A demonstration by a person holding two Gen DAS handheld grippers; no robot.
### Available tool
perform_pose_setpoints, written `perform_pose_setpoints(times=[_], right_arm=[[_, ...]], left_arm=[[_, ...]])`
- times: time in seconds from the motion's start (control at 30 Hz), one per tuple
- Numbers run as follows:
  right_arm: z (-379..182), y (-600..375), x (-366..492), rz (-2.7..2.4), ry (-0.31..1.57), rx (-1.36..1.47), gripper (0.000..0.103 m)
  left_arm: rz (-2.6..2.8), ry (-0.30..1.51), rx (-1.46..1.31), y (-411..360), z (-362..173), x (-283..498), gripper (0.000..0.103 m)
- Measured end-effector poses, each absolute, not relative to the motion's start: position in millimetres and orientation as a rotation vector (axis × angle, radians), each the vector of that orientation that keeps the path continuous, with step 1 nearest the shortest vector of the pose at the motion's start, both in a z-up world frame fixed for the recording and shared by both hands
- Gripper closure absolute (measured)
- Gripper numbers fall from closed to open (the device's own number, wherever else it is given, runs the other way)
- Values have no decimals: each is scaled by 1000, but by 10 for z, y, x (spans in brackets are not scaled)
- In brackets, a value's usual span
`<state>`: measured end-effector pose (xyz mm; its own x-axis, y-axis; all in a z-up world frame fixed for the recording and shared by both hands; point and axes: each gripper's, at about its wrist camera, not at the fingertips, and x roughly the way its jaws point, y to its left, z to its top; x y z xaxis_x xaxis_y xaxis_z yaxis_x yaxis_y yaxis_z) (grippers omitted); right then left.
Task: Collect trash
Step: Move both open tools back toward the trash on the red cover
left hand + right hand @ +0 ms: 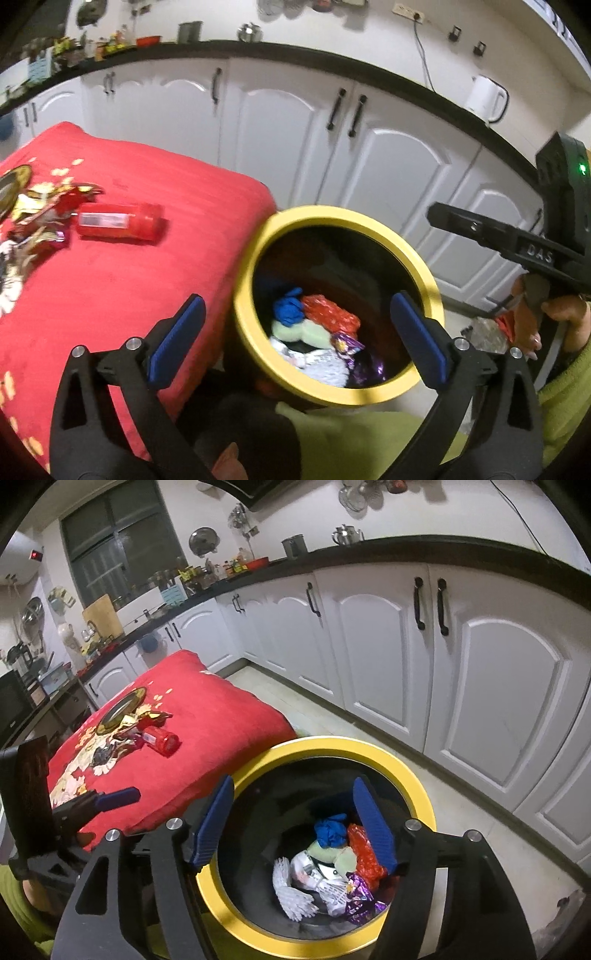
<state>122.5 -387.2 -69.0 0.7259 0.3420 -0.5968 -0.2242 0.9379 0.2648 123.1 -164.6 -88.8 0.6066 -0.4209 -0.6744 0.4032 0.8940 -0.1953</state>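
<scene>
Both wrist views look steeply down, close over the yellow-rimmed bin [424, 280] [413, 775], sharing it.

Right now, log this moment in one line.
left claw: open, empty | right claw: open, empty | yellow-rimmed bin: holds wrappers | red plastic bottle: on cloth

Home kitchen, white cabinet doors [373, 635], black countertop [406, 550], kettle [484, 98], hanging utensils [240, 517]

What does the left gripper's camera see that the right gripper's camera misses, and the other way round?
Only the left wrist view shows the white kettle on the counter and a hand holding the right gripper. Only the right wrist view shows the window and wooden cutting board. Both show the yellow-rimmed bin with trash inside, the red cloth and the red bottle lying on it.
</scene>
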Motion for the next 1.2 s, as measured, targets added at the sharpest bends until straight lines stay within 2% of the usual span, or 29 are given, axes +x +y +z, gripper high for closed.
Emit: perform_pose_setpoints(times=[0.33, 0.6, 1.2], right_arm=[[-498, -3539, 1193, 376, 673, 137, 37], [-334, -3172, 1204, 444, 646, 126, 31], [114, -2389, 1473, 564, 603, 96, 31]], left_arm=[[-373, 699, -46, -1230, -625, 1153, 11], [-279, 632, -71, -785, -385, 1083, 11], [-112, 572, -90, 185, -67, 952, 11]])
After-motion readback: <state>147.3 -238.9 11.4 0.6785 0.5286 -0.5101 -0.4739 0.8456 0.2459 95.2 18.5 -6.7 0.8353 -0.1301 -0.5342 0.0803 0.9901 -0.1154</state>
